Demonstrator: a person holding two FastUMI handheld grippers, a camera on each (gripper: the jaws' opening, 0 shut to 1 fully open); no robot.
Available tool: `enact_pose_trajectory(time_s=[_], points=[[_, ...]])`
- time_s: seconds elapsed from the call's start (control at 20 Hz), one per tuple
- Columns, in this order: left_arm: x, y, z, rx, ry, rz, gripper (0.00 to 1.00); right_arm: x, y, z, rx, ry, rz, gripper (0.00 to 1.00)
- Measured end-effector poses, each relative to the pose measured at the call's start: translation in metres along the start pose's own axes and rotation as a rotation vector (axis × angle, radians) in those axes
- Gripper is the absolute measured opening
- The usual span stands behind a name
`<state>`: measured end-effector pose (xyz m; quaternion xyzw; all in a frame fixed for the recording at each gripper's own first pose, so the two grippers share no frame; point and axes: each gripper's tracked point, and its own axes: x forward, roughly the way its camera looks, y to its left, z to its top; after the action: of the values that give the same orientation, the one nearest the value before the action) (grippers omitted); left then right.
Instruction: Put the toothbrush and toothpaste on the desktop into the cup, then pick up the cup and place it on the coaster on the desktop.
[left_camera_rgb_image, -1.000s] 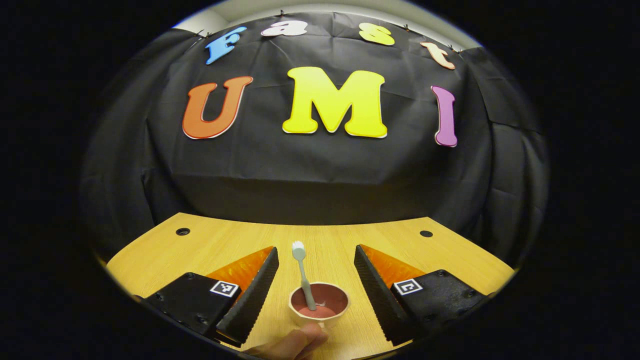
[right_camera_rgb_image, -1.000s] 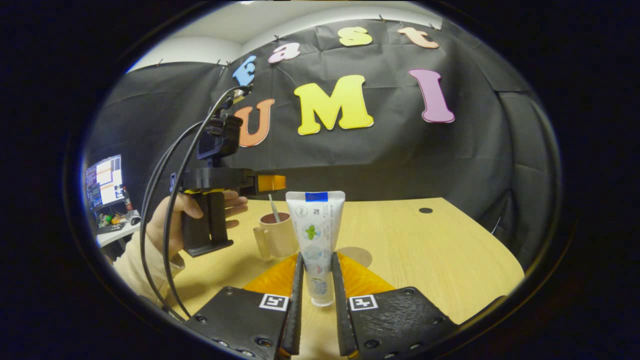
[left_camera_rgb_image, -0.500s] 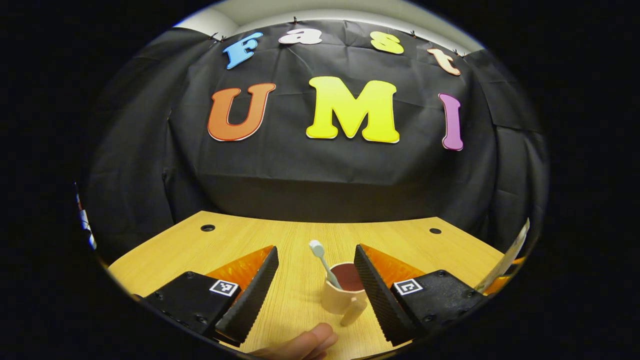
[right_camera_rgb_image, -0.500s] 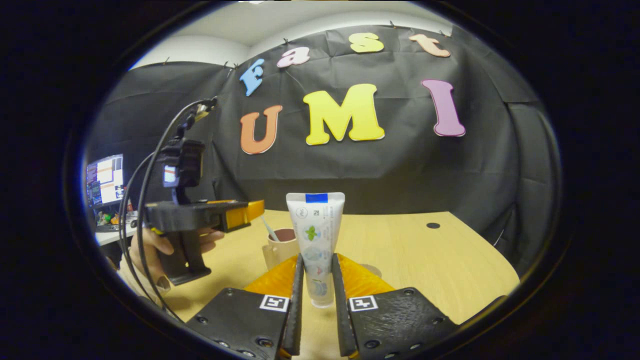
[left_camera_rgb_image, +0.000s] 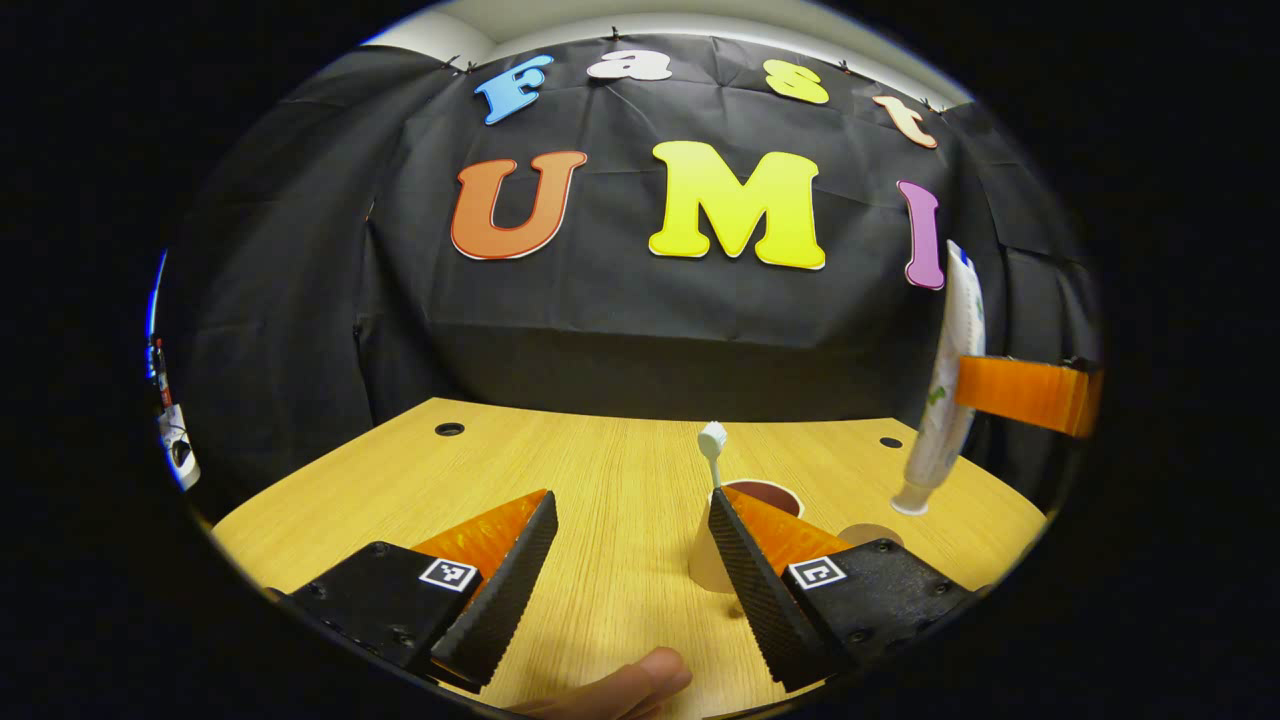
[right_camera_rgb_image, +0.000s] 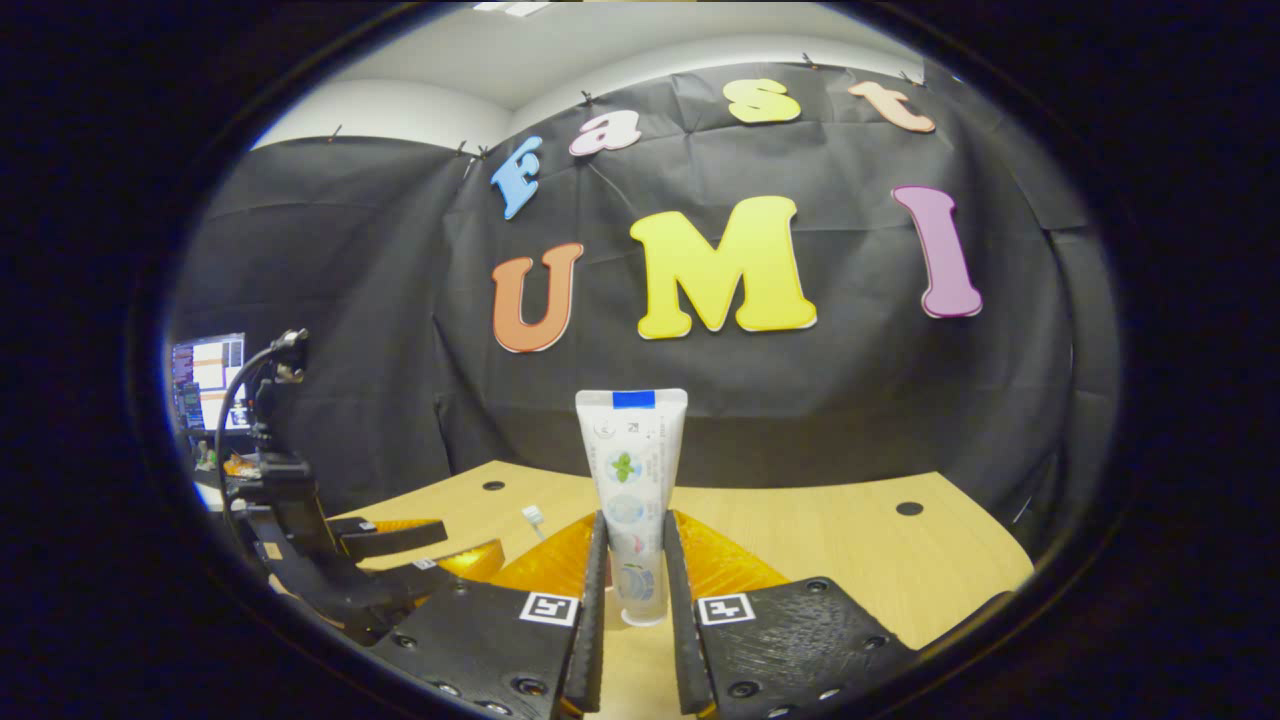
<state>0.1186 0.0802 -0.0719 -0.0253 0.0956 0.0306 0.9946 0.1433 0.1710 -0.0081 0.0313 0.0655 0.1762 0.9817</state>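
Note:
In the left gripper view a beige cup (left_camera_rgb_image: 705, 565) with a dark red inside stands on the wooden desktop (left_camera_rgb_image: 600, 470), partly behind my right-hand finger. A white toothbrush (left_camera_rgb_image: 712, 437) stands in the cup, head up. My left gripper (left_camera_rgb_image: 630, 505) is open, nothing between its fingers. The round coaster (left_camera_rgb_image: 868, 533) lies just right of the cup. The white toothpaste tube (left_camera_rgb_image: 945, 400) hangs cap down above the coaster's right side. In the right gripper view my right gripper (right_camera_rgb_image: 632, 525) is shut on the toothpaste tube (right_camera_rgb_image: 632, 470), which stands upright. The toothbrush head (right_camera_rgb_image: 533, 515) peeks out left of it.
The desktop has a cable hole at the back left (left_camera_rgb_image: 449, 429) and one at the back right (left_camera_rgb_image: 890, 442). In the right gripper view the left gripper (right_camera_rgb_image: 330, 560) sits low at the left, with a monitor (right_camera_rgb_image: 205, 380) beyond it. A person's fingertip (left_camera_rgb_image: 625, 690) shows at the bottom edge.
The left gripper has drawn away to the left, so the cup went from between its fingers to behind the right one. The right gripper has carried the toothpaste up beside the cup.

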Motion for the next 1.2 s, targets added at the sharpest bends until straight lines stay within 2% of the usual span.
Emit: enact_pose_trajectory(time_s=[0.3,0.55,0.65,0.7,0.75,0.85,0.9,0.95,1.1,1.15,1.2], points=[[-0.007,-0.007,-0.004,0.003,-0.007,-0.049,0.97,0.045,0.023,0.021,0.029,-0.031,0.041,0.29],[-0.014,-0.002,-0.003,0.019,-0.02,-0.054,0.97,0.073,0.03,0.015,0.042,-0.014,0.04,0.29],[-0.013,-0.002,-0.007,0.016,-0.013,-0.057,0.97,0.079,0.032,0.009,0.039,0.002,0.04,0.34],[-0.013,-0.002,-0.008,0.014,-0.008,-0.058,0.97,0.079,0.032,0.005,0.043,0.013,0.045,0.31],[-0.013,-0.002,-0.01,0.012,-0.002,-0.059,0.97,0.078,0.032,0.006,0.05,0.011,0.051,0.36],[-0.014,-0.004,-0.011,0.009,0.001,-0.062,0.97,0.068,0.029,0.017,0.056,-0.017,0.049,0.35],[-0.013,-0.005,-0.012,0.01,0.003,-0.061,0.97,0.063,0.027,0.024,0.055,-0.035,0.047,0.42],[-0.014,-0.007,-0.013,0.012,0.007,-0.061,0.97,0.057,0.024,0.029,0.053,-0.05,0.039,0.61],[-0.015,-0.014,-0.011,0.018,0.009,-0.064,0.97,0.039,0.019,0.045,0.052,-0.094,0.028,0.78],[-0.015,-0.017,-0.01,0.016,0.01,-0.068,0.96,0.031,0.017,0.05,0.051,-0.106,0.028,0.87],[-0.015,-0.022,-0.011,0.013,0.016,-0.076,0.96,0.025,0.016,0.053,0.05,-0.113,0.029,0.91]])
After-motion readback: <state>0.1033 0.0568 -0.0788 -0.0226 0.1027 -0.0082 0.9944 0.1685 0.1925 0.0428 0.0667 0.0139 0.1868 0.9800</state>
